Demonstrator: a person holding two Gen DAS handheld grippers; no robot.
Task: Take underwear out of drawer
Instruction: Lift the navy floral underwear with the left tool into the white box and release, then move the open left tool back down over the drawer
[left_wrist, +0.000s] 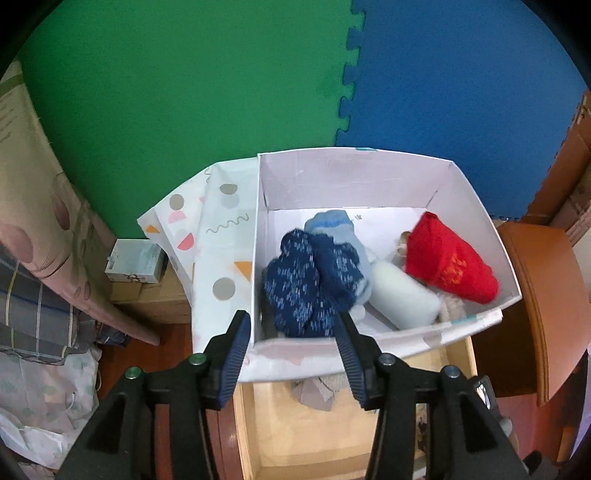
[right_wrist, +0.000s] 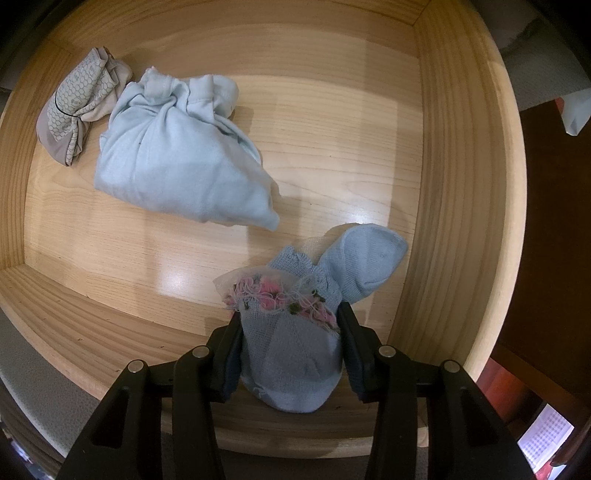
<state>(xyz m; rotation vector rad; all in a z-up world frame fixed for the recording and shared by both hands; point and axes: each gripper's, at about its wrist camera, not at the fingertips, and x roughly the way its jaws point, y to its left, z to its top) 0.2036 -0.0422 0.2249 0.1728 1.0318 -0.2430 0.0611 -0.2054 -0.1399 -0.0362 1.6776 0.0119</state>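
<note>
Wooden drawer (right_wrist: 461, 184) fills the right wrist view, pale and wide, its floor mostly bare. Toward the drawer's far left corner lies a light blue bundle of underwear (right_wrist: 177, 155), and just beside that, nearer the corner, a smaller grey patterned piece (right_wrist: 74, 107). Close to the drawer's right wall the right gripper (right_wrist: 290, 321) is clamped on a pale blue sock with pink flowers (right_wrist: 291, 350), its toe end poking out past the fingers. In the left wrist view, a white box (left_wrist: 476, 206) sits above the drawer's edge (left_wrist: 461, 354), holding a navy speckled sock roll (left_wrist: 310, 284), a red roll (left_wrist: 447, 258) and a white roll (left_wrist: 402, 295). The left gripper (left_wrist: 293, 332) hovers at the box's near rim, spread wide and holding nothing.
</note>
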